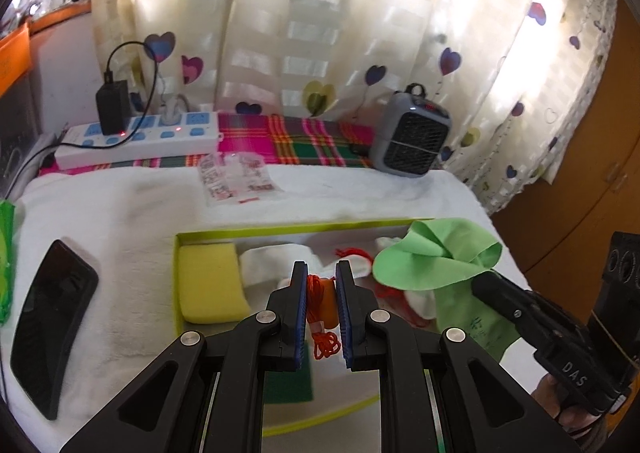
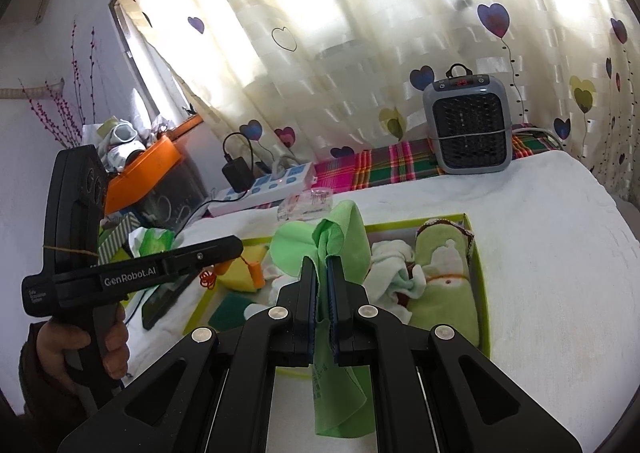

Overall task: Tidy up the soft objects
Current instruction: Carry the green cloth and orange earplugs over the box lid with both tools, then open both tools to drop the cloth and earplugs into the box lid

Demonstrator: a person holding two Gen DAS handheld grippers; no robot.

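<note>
two pairs of tongs were loaded over the yellow-rimmed box [image 1: 240,231] in the lower middle of both views. the left tongs [image 1: 322,273] were clamped on a small orange item with red string [image 1: 325,307]; the right tongs [image 2: 321,265] pinched a green cloth [image 2: 340,241], which draped below them. the step looked like carrying both soft pieces to the box. next, each probably needed lowering into a free gap, beside the yellow sponge [image 1: 210,283] and the white cloths [image 2: 394,269], before letting go.
</note>
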